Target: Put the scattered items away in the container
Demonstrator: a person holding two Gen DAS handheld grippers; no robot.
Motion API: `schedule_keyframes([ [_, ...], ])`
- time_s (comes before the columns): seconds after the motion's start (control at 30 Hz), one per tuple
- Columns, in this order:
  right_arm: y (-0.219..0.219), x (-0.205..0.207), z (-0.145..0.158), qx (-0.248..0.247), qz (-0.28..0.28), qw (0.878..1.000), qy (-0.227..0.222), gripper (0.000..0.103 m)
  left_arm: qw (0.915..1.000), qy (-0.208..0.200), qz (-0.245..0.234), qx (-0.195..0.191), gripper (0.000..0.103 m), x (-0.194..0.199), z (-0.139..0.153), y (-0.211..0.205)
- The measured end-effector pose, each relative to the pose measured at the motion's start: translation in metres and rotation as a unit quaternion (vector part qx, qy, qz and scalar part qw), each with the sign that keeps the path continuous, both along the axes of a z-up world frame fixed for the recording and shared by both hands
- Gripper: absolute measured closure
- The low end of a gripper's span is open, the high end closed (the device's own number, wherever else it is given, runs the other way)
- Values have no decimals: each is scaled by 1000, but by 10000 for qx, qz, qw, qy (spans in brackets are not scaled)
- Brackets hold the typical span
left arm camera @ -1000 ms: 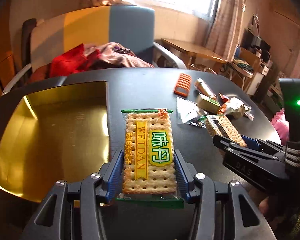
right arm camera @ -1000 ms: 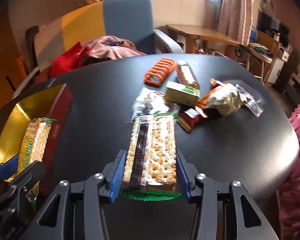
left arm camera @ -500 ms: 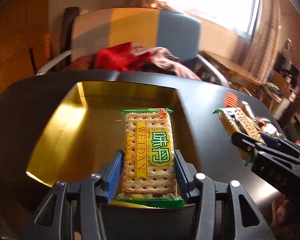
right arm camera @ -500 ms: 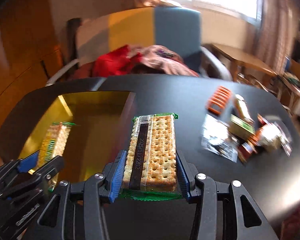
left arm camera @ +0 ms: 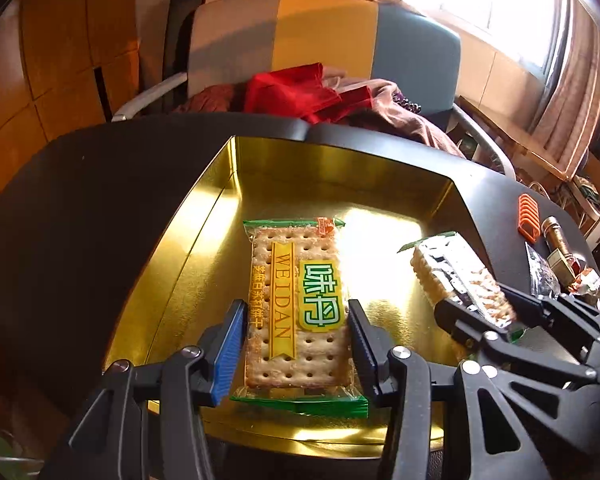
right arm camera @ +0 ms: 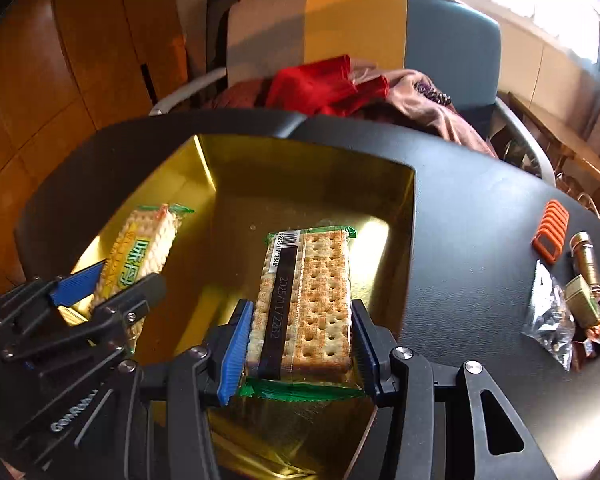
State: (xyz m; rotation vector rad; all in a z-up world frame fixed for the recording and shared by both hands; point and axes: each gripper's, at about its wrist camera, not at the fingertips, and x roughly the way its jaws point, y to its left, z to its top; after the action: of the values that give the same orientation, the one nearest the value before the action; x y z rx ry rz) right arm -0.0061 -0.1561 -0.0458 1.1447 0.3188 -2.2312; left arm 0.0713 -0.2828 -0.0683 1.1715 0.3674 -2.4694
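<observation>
The two cracker packets hang over the gold container point(left arm camera: 236, 184), each clamped across its long sides: the left gripper point(left arm camera: 296, 342) is closed on the packet with the yellow band point(left arm camera: 296, 304), face up, and the right gripper point(right arm camera: 300, 344) is closed on the packet showing its barcode and date strip point(right arm camera: 304, 296). Both packets are probably light and flat, stiff only while the crackers inside stay whole, in slick film that could slide, so a hold across the edges near the lower end, as now, looks right, with no hard squeeze. Neither seems to rest on the container floor yet, though the height above it is hard to judge. The left wrist view shows the printed front of its packet and the right gripper just beside it, inside the container's right wall. The right wrist view alone shows the date strip, and gives the clearer sight of what remains on the dark surface point(right arm camera: 472, 240) right of the container: an orange ribbed piece point(right arm camera: 550, 236), a brass-coloured cylinder point(right arm camera: 586, 256), a clear bag point(right arm camera: 548, 316) and small wrappers.
</observation>
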Motion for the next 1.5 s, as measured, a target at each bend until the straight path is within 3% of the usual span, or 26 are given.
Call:
schedule_keyframes([
  [0.33, 8, 2, -7, -152, -48, 9996, -218, 53, 9999, 37, 92, 23, 53, 12, -2, 3],
  [0.5, 45, -1, 2, -520, -523, 9970, -227, 53, 9994, 304, -49, 162, 53, 21, 13, 18],
  [0.63, 92, -14, 6, -577, -1001, 9932, -141, 44, 9976, 493, -346, 330, 53, 19, 26, 40],
  [0.9, 207, -78, -8, -460, -2132, 9756, -249, 44, 9886, 498, -1345, 457, 53, -1, 35, 110],
  [1.1, 249, -159, -1, -286, -2662, 9632, -226, 43, 9802, 343, -1902, 442, 53, -14, 33, 151],
  [1.2, 249, -192, -8, -64, -2665, 9632, -342, 42, 9765, 273, -2094, 441, 53, -15, 29, 164],
  [1.27, 245, -204, -16, 25, -2572, 9651, -500, 35, 9755, 221, -2155, 390, 53, -17, 26, 168],
  [1.3, 239, -203, -17, 153, -2494, 9673, -423, 27, 9750, 192, -2177, 396, 53, -18, 25, 170],
  [1.47, 219, -185, -26, 353, -2085, 9768, -332, 24, 9747, 154, -2171, 511, 53, -22, 19, 168],
  [1.5, 219, -178, -27, 253, -2011, 9784, -397, 13, 9752, 150, -2143, 540, 53, -23, 19, 167],
])
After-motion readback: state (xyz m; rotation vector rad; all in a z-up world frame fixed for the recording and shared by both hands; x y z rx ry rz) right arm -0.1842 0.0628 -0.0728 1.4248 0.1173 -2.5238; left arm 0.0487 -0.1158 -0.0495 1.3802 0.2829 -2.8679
